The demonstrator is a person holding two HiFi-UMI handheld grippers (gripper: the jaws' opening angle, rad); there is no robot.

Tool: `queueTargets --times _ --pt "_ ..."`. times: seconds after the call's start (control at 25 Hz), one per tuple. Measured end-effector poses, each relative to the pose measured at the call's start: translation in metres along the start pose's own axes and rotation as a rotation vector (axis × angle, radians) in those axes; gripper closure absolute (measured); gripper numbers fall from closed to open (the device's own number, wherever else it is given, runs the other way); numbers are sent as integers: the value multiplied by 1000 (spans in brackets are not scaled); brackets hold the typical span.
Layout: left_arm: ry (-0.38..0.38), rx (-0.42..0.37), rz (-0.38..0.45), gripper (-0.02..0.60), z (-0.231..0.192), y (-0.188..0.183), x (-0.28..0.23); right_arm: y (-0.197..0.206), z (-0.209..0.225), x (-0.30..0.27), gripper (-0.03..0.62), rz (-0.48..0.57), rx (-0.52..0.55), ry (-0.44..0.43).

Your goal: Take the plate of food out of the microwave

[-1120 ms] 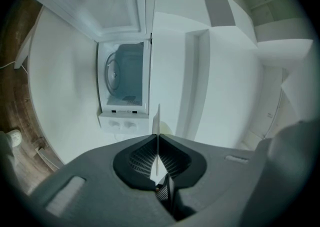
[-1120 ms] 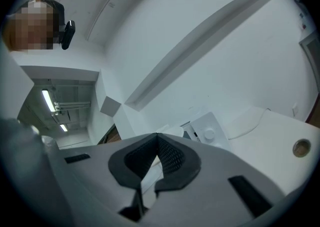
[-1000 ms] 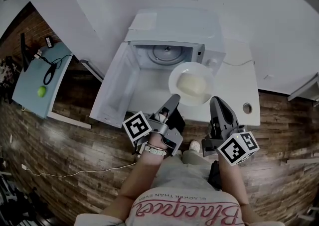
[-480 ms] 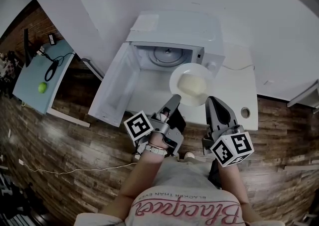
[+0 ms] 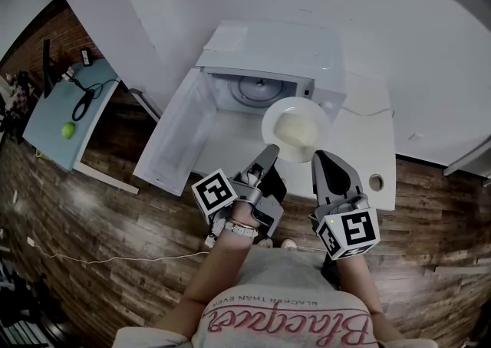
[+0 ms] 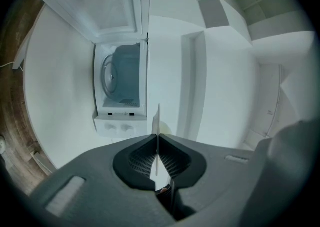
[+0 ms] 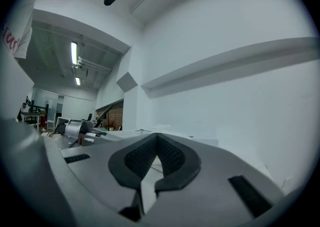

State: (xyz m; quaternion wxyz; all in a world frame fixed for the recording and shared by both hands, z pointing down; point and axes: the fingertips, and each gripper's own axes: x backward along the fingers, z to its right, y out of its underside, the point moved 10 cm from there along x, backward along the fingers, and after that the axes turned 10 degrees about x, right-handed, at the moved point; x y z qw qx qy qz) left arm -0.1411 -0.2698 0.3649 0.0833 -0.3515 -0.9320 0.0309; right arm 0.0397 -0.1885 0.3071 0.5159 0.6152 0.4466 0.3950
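The white plate [image 5: 295, 129] carries a pale heap of food and hangs level in front of the open microwave [image 5: 261, 70], over the white counter. My left gripper [image 5: 268, 153] is shut on the plate's near rim. In the left gripper view the rim of the plate [image 6: 156, 121] stands edge-on between the pads of the left gripper [image 6: 156, 140], with the microwave [image 6: 122, 88] beyond. My right gripper [image 5: 319, 158] sits just right of the plate, apart from it. In the right gripper view the right gripper [image 7: 156, 136] is shut with nothing in it.
The microwave door [image 5: 175, 136] swings out to the left. The white counter [image 5: 367, 151] has a round hole [image 5: 375, 182] near its right front corner. At far left stands a light-blue table [image 5: 54, 120] with a green ball [image 5: 69, 130] and a cable. Wooden floor lies below.
The right gripper has rolled about its own axis, and its marker cube has swung left. The plate and the left gripper have stayed nearly where they were.
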Motion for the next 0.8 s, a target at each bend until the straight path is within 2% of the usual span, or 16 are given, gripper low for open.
queueTargets --times 0.4,0.8 --pt "15 1 2 566 -1 3 -11 1 13 -3 582 14 52 -21" --pt "13 0 8 566 1 7 -12 1 15 2 583 5 36 -3"
